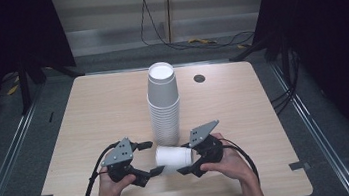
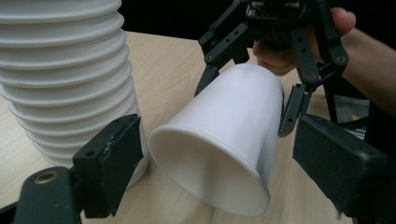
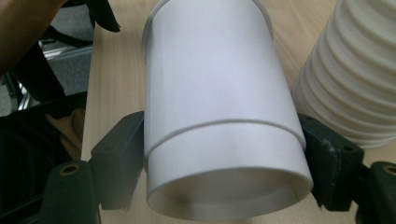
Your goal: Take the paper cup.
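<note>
High view: pale wooden desk [image 1: 94, 118], with a tall stack of white paper cups [image 1: 163, 104] standing upside down at frame centre. One single white paper cup [image 1: 172, 158] lies on its side just below the foot of the stack, low in the frame, between the two tools.

Right tool [image 1: 189, 167], lower centre-right, held in a hand [image 1: 230, 161]: jaws clenched on the single cup near its base end. Right gripper view: one black pad presses each side of the cup wall at the lower left and lower right, the cup's base turned toward the camera and its rim pointing to the top of the frame.

Left tool [image 1: 150, 157], lower centre-left, held in a hand [image 1: 110, 185]: jaws spread wide, released. Left gripper view: the cup's open mouth faces the camera at frame centre, between the two pads and touching neither; the stack fills the upper left, and the left pad sits just in front of its lowest cups.
</note>
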Motion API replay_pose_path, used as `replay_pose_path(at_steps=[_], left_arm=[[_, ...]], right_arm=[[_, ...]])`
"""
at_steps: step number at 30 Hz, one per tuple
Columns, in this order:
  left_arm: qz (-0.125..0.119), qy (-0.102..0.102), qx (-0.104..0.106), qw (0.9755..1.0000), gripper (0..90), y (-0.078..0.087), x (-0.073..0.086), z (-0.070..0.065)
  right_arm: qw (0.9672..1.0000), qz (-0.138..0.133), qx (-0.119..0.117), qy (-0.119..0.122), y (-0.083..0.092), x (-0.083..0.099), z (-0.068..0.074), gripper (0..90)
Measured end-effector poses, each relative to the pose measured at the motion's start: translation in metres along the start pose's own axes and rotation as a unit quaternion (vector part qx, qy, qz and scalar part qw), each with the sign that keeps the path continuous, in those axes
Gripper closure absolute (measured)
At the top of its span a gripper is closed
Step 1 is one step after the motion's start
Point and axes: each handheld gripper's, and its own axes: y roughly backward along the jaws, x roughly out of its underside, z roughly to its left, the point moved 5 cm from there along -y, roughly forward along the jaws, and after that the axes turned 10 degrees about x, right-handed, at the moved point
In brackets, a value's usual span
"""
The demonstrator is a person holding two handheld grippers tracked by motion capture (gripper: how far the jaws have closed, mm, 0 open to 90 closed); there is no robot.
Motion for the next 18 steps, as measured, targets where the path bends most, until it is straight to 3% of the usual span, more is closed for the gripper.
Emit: replay_pose_path(at_steps=[5, 18], left_arm=[[-0.003, 0.008, -0.005, 1.0, 15.6, 0.0, 0.004, -0.001], [-0.015, 0.022, -0.004, 0.9996, 15.5, 0.003, 0.01, -0.003]], right_arm=[[0.9988, -0.044, -0.004, -0.021, 0.003, 0.005, -0.001, 23.6], [0.9932, -0.103, -0.012, -0.052, 0.0, 0.016, 0.0, 23.6]])
